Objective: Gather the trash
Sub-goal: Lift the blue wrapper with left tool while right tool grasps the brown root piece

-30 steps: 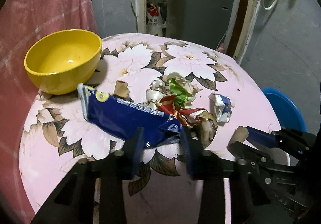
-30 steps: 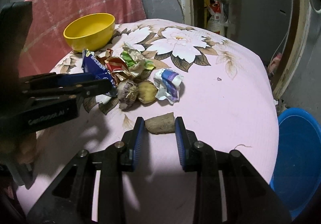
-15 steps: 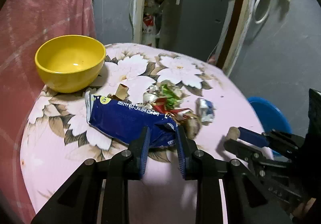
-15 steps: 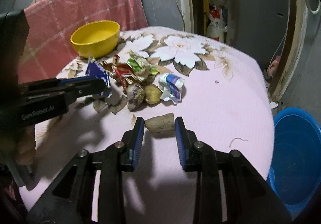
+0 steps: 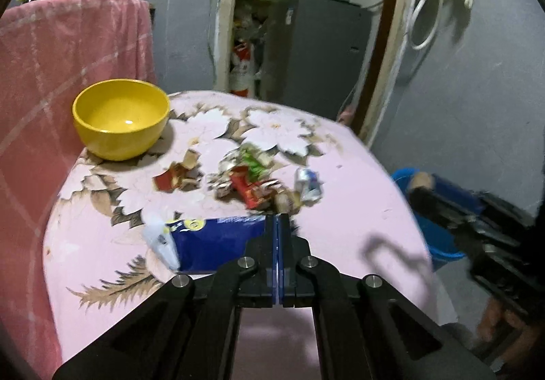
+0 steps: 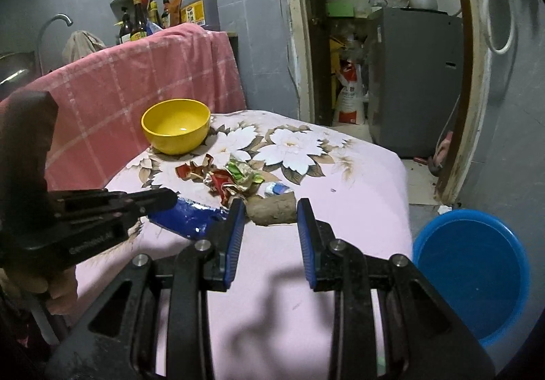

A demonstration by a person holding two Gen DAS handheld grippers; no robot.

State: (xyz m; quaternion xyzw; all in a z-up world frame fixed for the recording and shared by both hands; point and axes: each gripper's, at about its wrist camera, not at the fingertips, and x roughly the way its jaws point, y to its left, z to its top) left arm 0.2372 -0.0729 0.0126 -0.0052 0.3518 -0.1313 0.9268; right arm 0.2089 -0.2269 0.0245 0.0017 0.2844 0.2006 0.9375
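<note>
My left gripper (image 5: 277, 226) is shut on the edge of a blue snack bag (image 5: 214, 242) and holds it lifted over the table; the bag also shows in the right wrist view (image 6: 190, 218). My right gripper (image 6: 270, 226) is shut on a brown root piece (image 6: 272, 209), held above the table. A pile of crumpled wrappers (image 5: 250, 180) lies in the middle of the pink floral table (image 5: 340, 209), with a small white and blue wrapper (image 5: 308, 180) at its right. In the right wrist view the pile (image 6: 235, 179) lies beyond the fingers.
A yellow bowl (image 5: 121, 117) stands at the table's far left. A blue basin (image 6: 473, 272) sits on the floor to the right of the table. A pink cloth (image 5: 61, 73) hangs behind the bowl. A grey fridge (image 6: 415, 80) stands in the doorway.
My left gripper closed on the blue bag and pulled it up and back from the pile. My right gripper lifted the brown root off the table and moved right, toward the blue basin.
</note>
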